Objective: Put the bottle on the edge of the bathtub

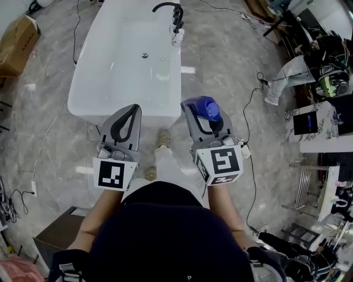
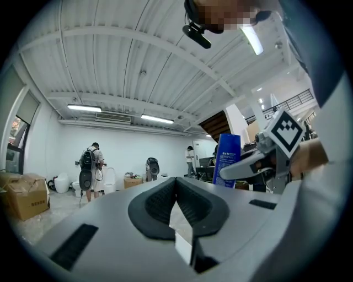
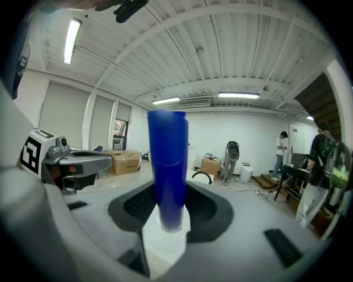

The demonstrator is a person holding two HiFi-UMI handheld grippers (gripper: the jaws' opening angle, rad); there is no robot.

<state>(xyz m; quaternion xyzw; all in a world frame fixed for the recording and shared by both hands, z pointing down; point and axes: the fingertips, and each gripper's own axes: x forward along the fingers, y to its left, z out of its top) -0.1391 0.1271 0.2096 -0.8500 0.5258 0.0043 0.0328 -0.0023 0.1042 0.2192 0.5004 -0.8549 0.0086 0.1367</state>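
Overhead, the right gripper (image 1: pixel 205 114) carries a blue bottle (image 1: pixel 206 106) above the grey marble floor (image 1: pixel 231 60), just short of the near right corner of the white bathtub (image 1: pixel 83 102); the bottle is apart from the tub's edge. Its fingers (image 3: pixel 205 212) are clamped on the bottle's lower part, one dark ribbed pad on each side. The bottle is tall, slim and saturated blue, and it stands upright between them. In the right gripper view a faint step line crosses its body partway up. The left gripper view shows a flat face with white print, too small to read. From above, its top looks rounded and darker blue. The left gripper (image 1: pixel 131 108) is held alongside the right, its tip overlapping the tub's near edge in the head view. Its fingers (image 2: pixel 148 205) are closed tip to tip with nothing between them. A black faucet (image 1: pixel 167 6) stands at the tub's far end, and a drain (image 1: pixel 145 55) lies in the basin
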